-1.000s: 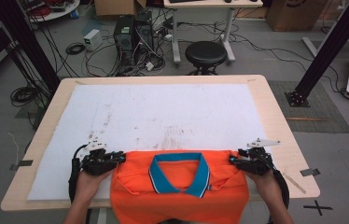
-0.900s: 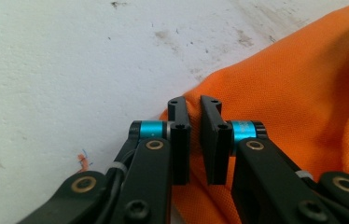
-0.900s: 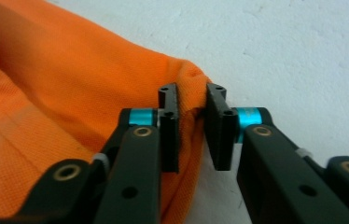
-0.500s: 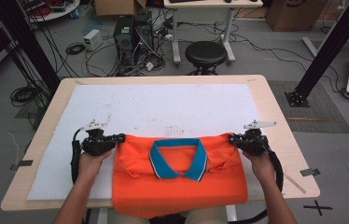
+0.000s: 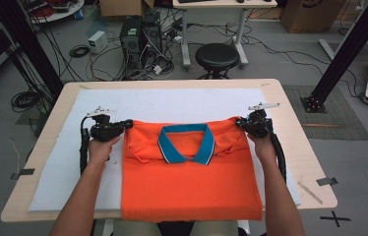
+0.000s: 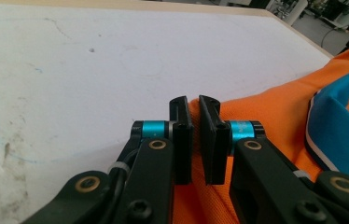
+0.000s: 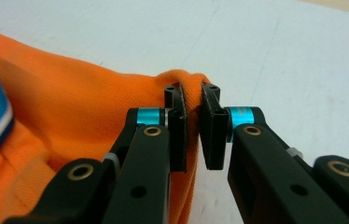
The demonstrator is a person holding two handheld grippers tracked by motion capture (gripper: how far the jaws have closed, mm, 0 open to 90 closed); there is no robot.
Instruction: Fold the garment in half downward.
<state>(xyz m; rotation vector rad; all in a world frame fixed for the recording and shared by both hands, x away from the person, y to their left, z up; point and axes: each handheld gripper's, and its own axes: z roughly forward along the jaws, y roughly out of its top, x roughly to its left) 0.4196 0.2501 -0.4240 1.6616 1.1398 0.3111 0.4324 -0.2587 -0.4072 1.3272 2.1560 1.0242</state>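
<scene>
An orange polo shirt (image 5: pixel 192 182) with a blue collar (image 5: pixel 187 142) lies front up on the white mat (image 5: pixel 172 101), and its lower hem hangs over the near table edge. My left gripper (image 5: pixel 129 124) is shut on the shirt's left shoulder corner. In the left gripper view, orange fabric (image 6: pixel 266 107) is pinched between the black jaws of the left gripper (image 6: pixel 195 100). My right gripper (image 5: pixel 238 122) holds the right shoulder corner. Its jaws have just been closing, and a fold of shirt (image 7: pixel 70 98) is pressed between the jaws of the right gripper (image 7: pixel 191 91).
The wooden table (image 5: pixel 295 132) borders the mat on every side. A black stool (image 5: pixel 216 55) and a computer tower (image 5: pixel 140 34) with cables stand on the floor beyond the far edge. A black frame post (image 5: pixel 344 54) rises at the right.
Both hands have moved away from the near edge, carrying the shirt's shoulders farther onto the mat. More of the shirt now lies on the table.
</scene>
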